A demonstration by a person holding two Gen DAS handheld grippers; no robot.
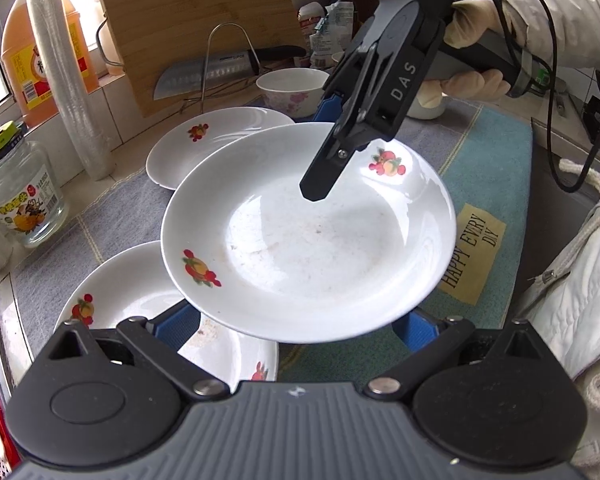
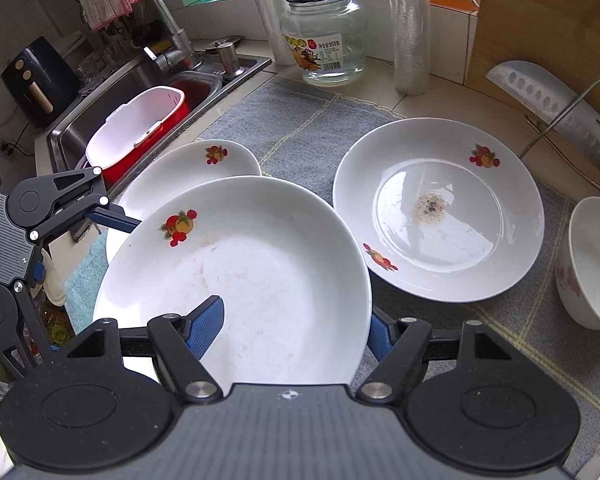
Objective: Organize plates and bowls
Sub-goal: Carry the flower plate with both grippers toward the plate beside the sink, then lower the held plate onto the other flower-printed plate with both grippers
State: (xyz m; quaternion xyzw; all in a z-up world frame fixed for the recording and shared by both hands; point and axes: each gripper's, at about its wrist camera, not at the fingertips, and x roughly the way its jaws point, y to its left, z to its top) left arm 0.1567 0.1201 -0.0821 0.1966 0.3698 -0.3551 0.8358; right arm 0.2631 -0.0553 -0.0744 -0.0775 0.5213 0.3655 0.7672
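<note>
Right gripper (image 2: 296,328) clamped on raised fruit-print plate (image 2: 236,280) rim; left gripper (image 1: 296,332) spread wide under its opposite edge, pads apart.

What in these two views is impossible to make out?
Left wrist view: the left gripper has its tips under the held plate, so its grip is unclear.
Left wrist view: the nearest plate is mostly covered by the held plate.
Right wrist view: the bowl is cut by the right edge.

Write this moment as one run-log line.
right gripper: shut on lifted plate rim | left gripper: open, under it | crumbed plate, bowl on mat
</note>
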